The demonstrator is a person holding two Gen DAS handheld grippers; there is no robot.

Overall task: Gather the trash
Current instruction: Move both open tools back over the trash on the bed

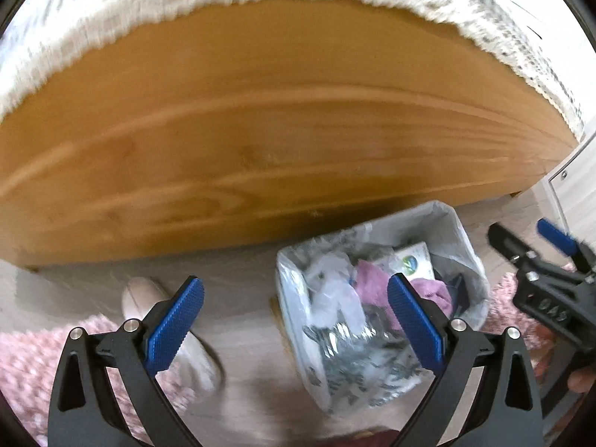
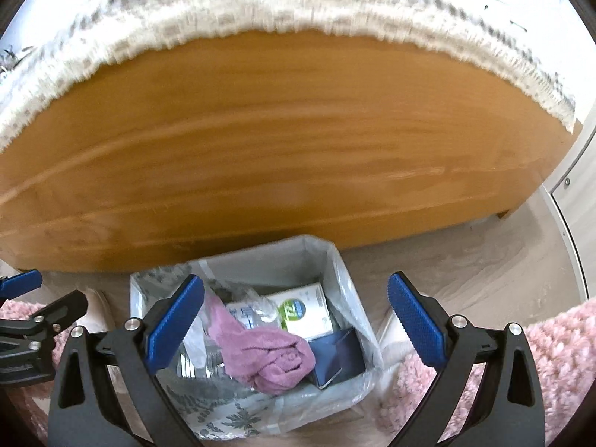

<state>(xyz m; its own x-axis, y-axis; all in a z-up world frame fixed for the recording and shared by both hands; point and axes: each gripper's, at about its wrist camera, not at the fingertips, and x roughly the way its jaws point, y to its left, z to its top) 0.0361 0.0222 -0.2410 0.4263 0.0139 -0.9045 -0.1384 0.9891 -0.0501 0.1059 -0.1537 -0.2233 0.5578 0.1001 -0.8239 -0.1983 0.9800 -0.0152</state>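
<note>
A square trash bin (image 2: pixel 337 257) lined with a clear plastic bag stands on the floor against a wooden bed side. Inside lie a purple cloth (image 2: pixel 268 357), a white and green box (image 2: pixel 305 309), a dark blue box (image 2: pixel 341 357) and crumpled clear plastic (image 2: pixel 253 309). My right gripper (image 2: pixel 296 324) hangs open above the bin with nothing between its fingers. My left gripper (image 1: pixel 296 324) is open and empty too, over the bin's left rim (image 1: pixel 287 298). The purple cloth (image 1: pixel 368 283) shows in the left wrist view, where the right gripper (image 1: pixel 521 246) stands at the right edge.
The wooden bed side (image 2: pixel 279 141) fills the background, with a white fringed checked blanket (image 2: pixel 260 3) hanging over it. A pink shaggy rug (image 2: pixel 558 346) lies beside the bin. A beige slipper (image 1: pixel 145 294) rests on the floor left of the bin. White furniture (image 2: pixel 581 186) stands at the right.
</note>
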